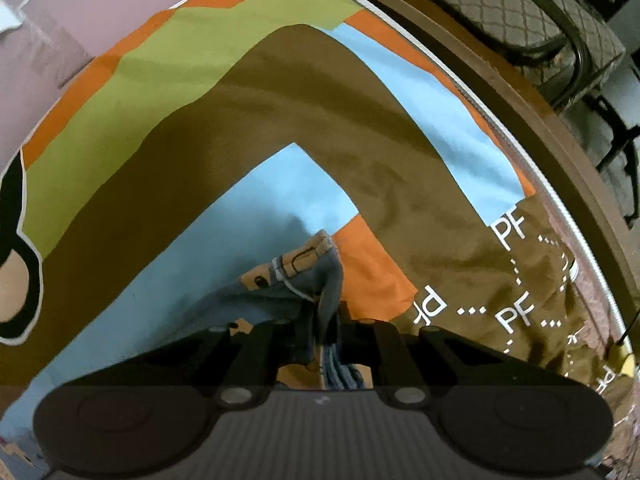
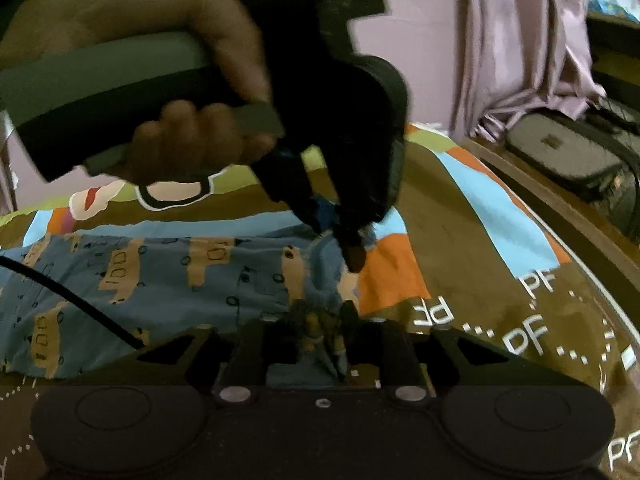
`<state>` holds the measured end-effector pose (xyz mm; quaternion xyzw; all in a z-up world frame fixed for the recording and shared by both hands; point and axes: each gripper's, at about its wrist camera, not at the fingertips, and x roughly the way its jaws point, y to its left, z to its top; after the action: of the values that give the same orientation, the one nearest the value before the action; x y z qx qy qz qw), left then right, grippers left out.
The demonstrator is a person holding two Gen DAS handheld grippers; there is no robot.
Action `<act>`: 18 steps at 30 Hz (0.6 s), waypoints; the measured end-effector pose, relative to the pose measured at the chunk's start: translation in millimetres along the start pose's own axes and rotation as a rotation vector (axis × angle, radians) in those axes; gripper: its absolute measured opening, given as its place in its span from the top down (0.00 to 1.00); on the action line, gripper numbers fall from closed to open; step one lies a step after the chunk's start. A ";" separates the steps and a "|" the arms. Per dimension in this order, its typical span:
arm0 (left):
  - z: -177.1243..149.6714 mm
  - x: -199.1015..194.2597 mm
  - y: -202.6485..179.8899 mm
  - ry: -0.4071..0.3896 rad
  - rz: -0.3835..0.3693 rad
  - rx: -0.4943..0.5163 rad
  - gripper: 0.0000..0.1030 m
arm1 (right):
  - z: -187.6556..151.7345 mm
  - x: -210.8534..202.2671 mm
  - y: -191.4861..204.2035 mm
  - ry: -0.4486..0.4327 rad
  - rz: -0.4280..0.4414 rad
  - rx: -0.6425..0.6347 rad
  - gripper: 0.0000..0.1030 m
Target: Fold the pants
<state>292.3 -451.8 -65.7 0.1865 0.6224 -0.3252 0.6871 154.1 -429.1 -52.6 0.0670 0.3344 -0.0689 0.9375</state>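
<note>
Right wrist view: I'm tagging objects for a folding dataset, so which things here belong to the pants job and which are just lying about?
Part of the job:
- pants, blue with tan print, spread on the bedsheet
- left gripper, shut on a bunched edge of the pants
- right gripper, fabric between its fingers

Just lying about:
- patterned bedsheet
- grey bag beside the bed
- lilac curtain

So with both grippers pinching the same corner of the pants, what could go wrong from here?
Both the left gripper and the right gripper hold bunched cloth at one end of the pants, so a lift may drag them in a wad, not flat. The grippers sit close together and could bump. The bedsheet beneath might get caught up too.
</note>
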 end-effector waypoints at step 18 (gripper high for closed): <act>-57.5 -81.3 81.9 -0.175 -0.186 -0.083 0.91 | 27.4 -24.3 43.1 -0.070 0.217 -0.039 0.85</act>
<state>304.6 -337.5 -7.4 0.0703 0.5877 -0.3765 0.7127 159.9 -389.4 -12.7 0.0820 0.2937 0.0372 0.9517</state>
